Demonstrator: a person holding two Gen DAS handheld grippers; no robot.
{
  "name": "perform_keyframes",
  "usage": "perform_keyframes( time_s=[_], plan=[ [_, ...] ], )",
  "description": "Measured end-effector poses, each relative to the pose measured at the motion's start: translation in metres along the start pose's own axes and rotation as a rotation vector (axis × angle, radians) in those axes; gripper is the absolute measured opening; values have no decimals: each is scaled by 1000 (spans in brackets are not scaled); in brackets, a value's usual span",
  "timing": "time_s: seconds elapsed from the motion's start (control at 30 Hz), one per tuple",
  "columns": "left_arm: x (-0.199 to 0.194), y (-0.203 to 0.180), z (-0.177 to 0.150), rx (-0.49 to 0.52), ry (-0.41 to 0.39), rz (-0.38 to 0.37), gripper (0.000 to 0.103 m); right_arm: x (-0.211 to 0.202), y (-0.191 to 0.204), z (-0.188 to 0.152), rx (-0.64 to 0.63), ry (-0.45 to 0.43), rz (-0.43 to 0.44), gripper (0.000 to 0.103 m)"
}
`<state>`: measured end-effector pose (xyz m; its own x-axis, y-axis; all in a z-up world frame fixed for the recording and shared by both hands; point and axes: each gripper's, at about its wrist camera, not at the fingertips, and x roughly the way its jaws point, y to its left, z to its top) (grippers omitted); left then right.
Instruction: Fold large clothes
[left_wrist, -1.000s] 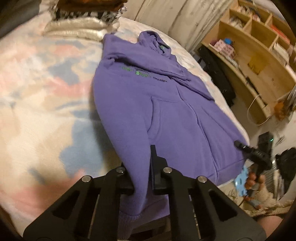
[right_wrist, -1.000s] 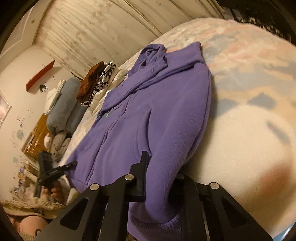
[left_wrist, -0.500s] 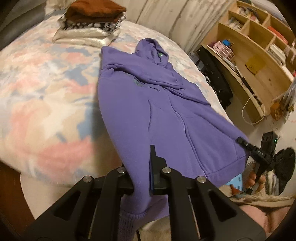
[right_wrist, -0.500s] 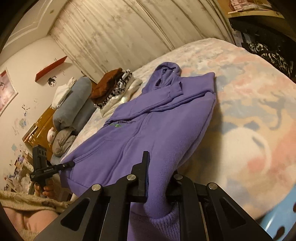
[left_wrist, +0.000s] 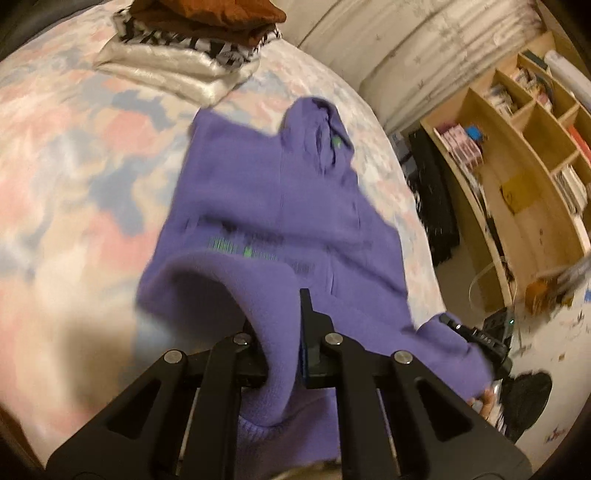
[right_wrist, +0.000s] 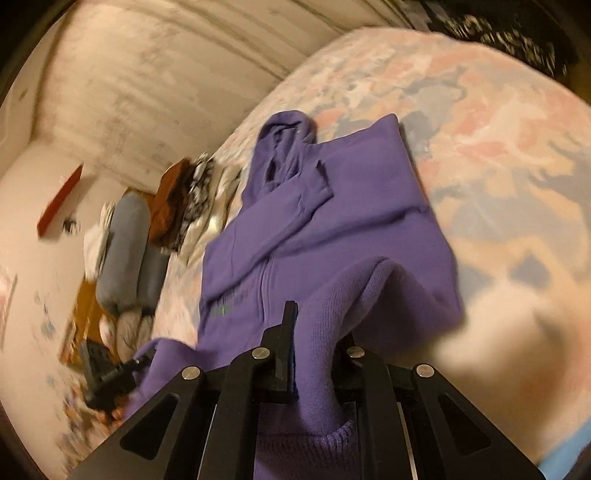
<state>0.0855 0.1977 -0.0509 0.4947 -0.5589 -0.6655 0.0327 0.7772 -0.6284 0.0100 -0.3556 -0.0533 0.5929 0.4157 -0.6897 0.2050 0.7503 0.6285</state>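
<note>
A purple zip hoodie (left_wrist: 273, 206) lies on the bed, hood at the far end, sleeves folded across the chest; it also shows in the right wrist view (right_wrist: 325, 236). My left gripper (left_wrist: 280, 332) is shut on the hoodie's bottom hem at one corner. My right gripper (right_wrist: 317, 339) is shut on the other hem corner. Both hem corners are raised above the bed, so the lower part of the hoodie arches up over its chest. The right gripper (left_wrist: 476, 338) shows in the left wrist view, and the left gripper (right_wrist: 110, 373) in the right wrist view.
The bed has a pastel pink, blue and white blanket (left_wrist: 74, 177). A stack of folded clothes (left_wrist: 192, 40) sits at its far end, with grey pillows (right_wrist: 125, 258) beside it. A wooden shelf unit (left_wrist: 524, 155) stands right of the bed.
Both grippers have lifted the hem and carried it forward toward the hood. The lower part of the hoodie now arches over the chest instead of stretching flat toward me.
</note>
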Motion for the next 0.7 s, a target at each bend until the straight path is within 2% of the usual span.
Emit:
perform_keyframes(
  time_s=[0.13, 0.17, 0.2, 0.23, 0.27, 0.3, 0.33, 0.37, 0.43, 0.47, 0.57, 0.7],
  plan=[
    [43, 0, 78, -45, -57, -8, 12, 52, 4, 84, 54, -18, -30, 11],
    [55, 3, 101, -74, -63, -17, 15, 68, 4, 108, 76, -25, -15, 20],
    [66, 8, 117, -100, -63, -29, 23, 78, 3, 124, 95, -34, -1, 25],
    [79, 16, 136, -144, -56, -55, 35, 88, 2, 141, 118, -51, 7, 41],
    [91, 23, 149, -180, -47, -73, 40, 97, 1, 157, 146, -71, 19, 53],
    [99, 29, 158, -209, -46, -83, 48, 104, -1, 169, 170, -87, 42, 61],
    [108, 35, 167, -232, -51, -82, 50, 108, -3, 178, 182, -99, 59, 74],
    [117, 40, 173, -247, -49, -85, 50, 113, -5, 189, 202, -112, 77, 81],
    [126, 46, 184, -233, -79, -51, 52, 123, -5, 208, 202, -134, 117, 83],
    [129, 51, 186, -223, -89, -29, 54, 126, -3, 213, 187, -138, 106, 83],
    [143, 56, 196, -165, -85, 55, 57, 144, 1, 227, 71, -137, -22, 83],
    [171, 47, 205, 21, -53, 213, 57, 179, 6, 234, -81, -80, -170, 83]
  ],
)
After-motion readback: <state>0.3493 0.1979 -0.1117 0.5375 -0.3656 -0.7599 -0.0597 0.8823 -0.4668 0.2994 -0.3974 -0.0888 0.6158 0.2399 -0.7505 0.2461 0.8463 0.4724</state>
